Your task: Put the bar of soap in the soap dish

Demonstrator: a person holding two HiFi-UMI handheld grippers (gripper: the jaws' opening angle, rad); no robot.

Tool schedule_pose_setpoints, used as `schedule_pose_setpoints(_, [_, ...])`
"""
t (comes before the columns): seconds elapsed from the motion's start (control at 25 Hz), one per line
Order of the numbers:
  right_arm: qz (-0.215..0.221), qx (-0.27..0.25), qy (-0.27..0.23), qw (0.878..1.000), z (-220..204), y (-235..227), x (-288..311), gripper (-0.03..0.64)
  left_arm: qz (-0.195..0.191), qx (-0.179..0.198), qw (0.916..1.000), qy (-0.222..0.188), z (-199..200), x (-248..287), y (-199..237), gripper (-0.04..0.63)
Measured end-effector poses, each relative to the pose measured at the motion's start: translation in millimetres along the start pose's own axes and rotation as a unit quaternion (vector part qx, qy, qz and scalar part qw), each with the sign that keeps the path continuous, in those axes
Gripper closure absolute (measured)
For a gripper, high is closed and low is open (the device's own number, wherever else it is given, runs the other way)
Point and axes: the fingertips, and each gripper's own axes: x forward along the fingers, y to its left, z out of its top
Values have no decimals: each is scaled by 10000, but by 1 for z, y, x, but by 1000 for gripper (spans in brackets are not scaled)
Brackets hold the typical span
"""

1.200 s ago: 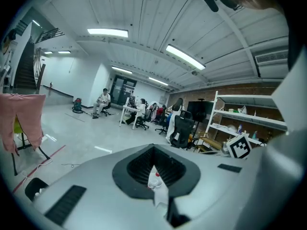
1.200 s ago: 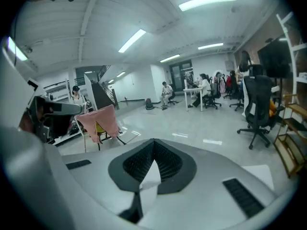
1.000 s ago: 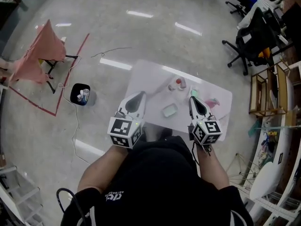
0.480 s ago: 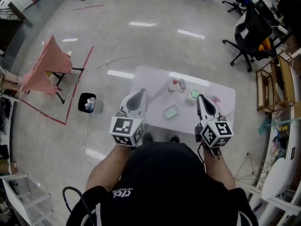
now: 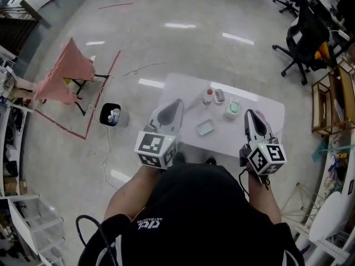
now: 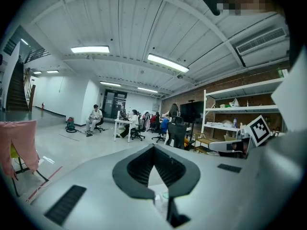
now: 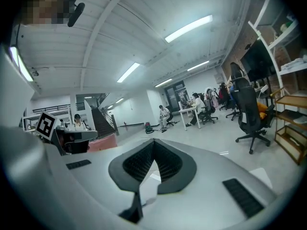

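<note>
While both grippers hang in the air at the near side of the white table (image 5: 191,85), we see in the head view the left gripper (image 5: 176,104) over the table's near left corner and the right gripper (image 5: 250,114) over its near right part. On the table, between the two grippers and close to its near edge, lies the pale green soap dish (image 5: 205,127), with nothing that we can make out in it. Farther back on the table sits a small green-and-white thing (image 5: 233,108); it may be the bar of soap, but it is too small for us to tell. Two small bottles (image 5: 213,96) stand near the table's far edge.

In the left gripper view, we find the left gripper (image 6: 153,148) with its jaws pressed together at the tips and nothing between them. Below them a strip of the table (image 6: 158,202) shows.

In the right gripper view, the right gripper (image 7: 154,143) likewise has its jaws pressed together and holds nothing. Only a pale sliver of the table (image 7: 146,188) shows beneath them.
</note>
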Motion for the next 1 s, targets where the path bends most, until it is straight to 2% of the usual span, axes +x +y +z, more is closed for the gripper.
schedule_pose_setpoints(0.48, [136,188,88,9997,-11,-8,-3,601,13,178,9998,-9,5,1,-12,588])
schedule_pose_setpoints(0.8, [415,262,208,9986,-25,-5,-5,601,214,84,9997,48,-3,-5,-15,588])
schedule_pose_setpoints(1.0, [555,197,478,9971,-44,6,7,601,253,127,9996,79,-7,-15,-7,588])
